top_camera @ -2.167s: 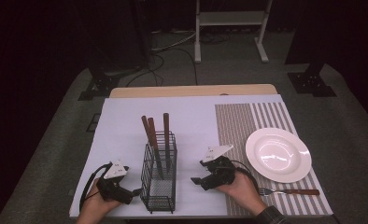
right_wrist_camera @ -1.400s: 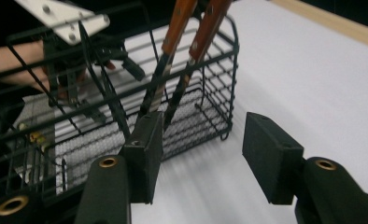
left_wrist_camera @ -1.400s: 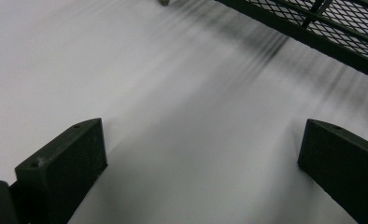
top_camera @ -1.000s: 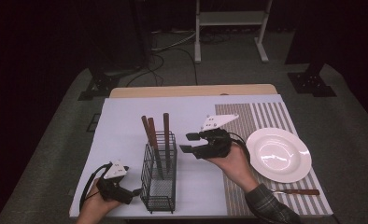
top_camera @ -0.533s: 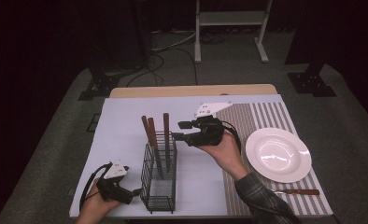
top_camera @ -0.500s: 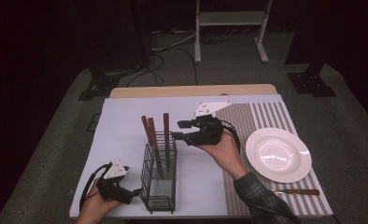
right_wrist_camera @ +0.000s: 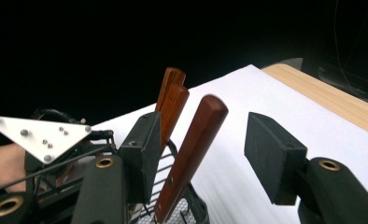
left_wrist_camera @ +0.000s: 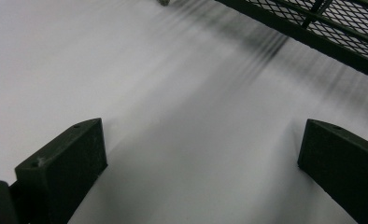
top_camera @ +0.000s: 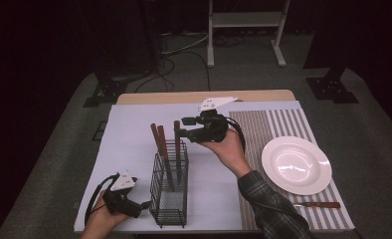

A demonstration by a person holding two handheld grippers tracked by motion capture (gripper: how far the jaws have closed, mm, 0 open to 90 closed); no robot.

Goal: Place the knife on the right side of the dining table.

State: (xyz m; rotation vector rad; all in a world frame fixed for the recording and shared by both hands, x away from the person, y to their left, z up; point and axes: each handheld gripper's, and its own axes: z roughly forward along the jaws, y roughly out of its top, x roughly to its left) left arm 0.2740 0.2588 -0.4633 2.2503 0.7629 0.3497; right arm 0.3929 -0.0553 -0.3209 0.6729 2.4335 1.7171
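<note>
Wooden handles stand up out of a black wire basket (top_camera: 170, 191) near the front middle of the white table cover (top_camera: 129, 134). Three handles rise from it: two close together on the left (top_camera: 157, 139) and a single one (top_camera: 177, 132) just to their right.

From the right, the right gripper (top_camera: 183, 128) is held level above the table and points left at that single handle. In the right gripper view the handle (right_wrist_camera: 194, 149) stands tilted between the two black jaws, nearer the left jaw. A gap shows between the handle and the right jaw; whether the left jaw touches it cannot be told. The jaws have just been opening a little further and do not clamp the handle.

At the near left corner, the left gripper (top_camera: 147, 204) rests low on the table just beside the basket. Its own view shows the jaws spread wide with bare white cover between them and the basket's mesh (left_wrist_camera: 341, 18) at the far right.

To the right, a white plate (top_camera: 296, 165) sits on a striped mat (top_camera: 283, 124), with a knife (top_camera: 317, 204) lying in front of it.
</note>
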